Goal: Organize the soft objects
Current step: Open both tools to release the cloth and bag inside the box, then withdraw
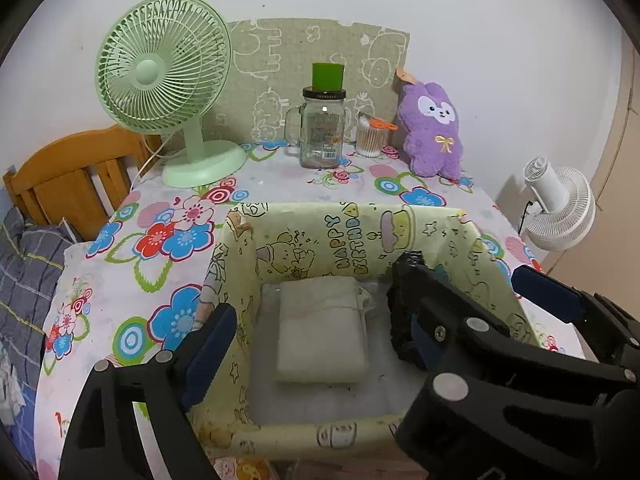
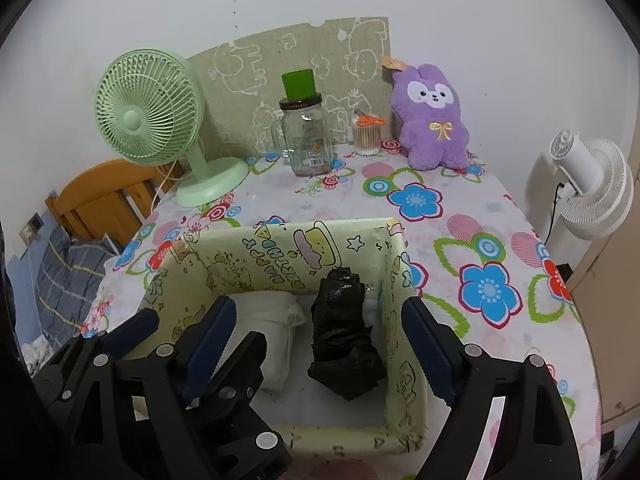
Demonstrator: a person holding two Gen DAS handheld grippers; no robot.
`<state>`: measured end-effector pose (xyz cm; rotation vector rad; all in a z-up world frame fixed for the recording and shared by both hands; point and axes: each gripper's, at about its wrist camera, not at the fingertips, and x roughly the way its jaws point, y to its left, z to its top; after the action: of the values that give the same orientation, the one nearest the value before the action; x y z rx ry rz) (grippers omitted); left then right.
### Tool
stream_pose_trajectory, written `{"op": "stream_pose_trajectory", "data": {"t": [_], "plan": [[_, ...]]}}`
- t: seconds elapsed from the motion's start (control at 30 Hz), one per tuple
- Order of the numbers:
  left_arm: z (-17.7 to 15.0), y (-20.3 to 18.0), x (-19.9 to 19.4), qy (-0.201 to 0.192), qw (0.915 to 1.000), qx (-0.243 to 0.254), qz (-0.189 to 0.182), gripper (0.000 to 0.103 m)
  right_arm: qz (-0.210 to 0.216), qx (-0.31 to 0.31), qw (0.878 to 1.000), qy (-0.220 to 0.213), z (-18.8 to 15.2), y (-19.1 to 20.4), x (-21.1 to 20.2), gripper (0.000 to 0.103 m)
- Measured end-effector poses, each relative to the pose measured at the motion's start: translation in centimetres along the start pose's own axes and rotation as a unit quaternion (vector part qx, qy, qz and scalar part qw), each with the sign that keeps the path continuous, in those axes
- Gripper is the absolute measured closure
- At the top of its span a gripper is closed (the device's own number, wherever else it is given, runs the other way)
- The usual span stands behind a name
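A yellow-green cartoon-print box (image 1: 304, 240) (image 2: 280, 248) sits on the flowered table in front of both grippers. Inside lie a folded white cloth (image 1: 322, 328) (image 2: 268, 320) on the left and a crumpled black cloth (image 2: 344, 344) (image 1: 400, 320) on the right. My left gripper (image 1: 372, 320) is open above the box, its fingers spread wider than the white cloth. My right gripper (image 2: 320, 340) is open, its fingers either side of the black cloth, which lies free on the box floor. A purple plush rabbit (image 1: 434, 128) (image 2: 432, 120) leans at the back right of the table.
At the back stand a green desk fan (image 1: 168, 92) (image 2: 152, 120), a glass mug jar with a green lid (image 1: 320, 124) (image 2: 304, 128) and a cotton-swab cup (image 1: 370, 136) (image 2: 366, 136). A white fan (image 1: 560, 204) (image 2: 592, 192) is right of the table; a wooden bed (image 1: 68, 176) is left.
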<state>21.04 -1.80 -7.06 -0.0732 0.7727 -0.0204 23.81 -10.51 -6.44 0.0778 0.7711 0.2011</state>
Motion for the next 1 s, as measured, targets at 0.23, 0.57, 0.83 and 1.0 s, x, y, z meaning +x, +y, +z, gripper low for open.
{"op": "stream_pose_trajectory", "data": {"t": [0.23,0.57,0.83,1.0], "plan": [[-0.6,-0.7,-2.2,-0.023,0.9996,0.012,0.006,0.006,0.001,0.002,1.000,-0.016,-0.5,-0.1,-2.1,0.008],[-1.6,-1.1,-5.1,-0.042,0.9990,0.013,0.011,0.003,-0.004,-0.002,0.999,-0.039,-1.5,0.2,-5.3,0.006],[-2.6,-1.4,-7.5,-0.060,0.9980,0.014,0.014,0.002,-0.004,-0.015,0.998,-0.062,-2.6,0.6,-8.0,0.006],[-3.4,-1.8,-8.7,-0.068,0.9974,0.019,0.016,0.002,-0.016,-0.018,0.997,-0.068,-3.3,0.8,-9.5,0.006]]}}
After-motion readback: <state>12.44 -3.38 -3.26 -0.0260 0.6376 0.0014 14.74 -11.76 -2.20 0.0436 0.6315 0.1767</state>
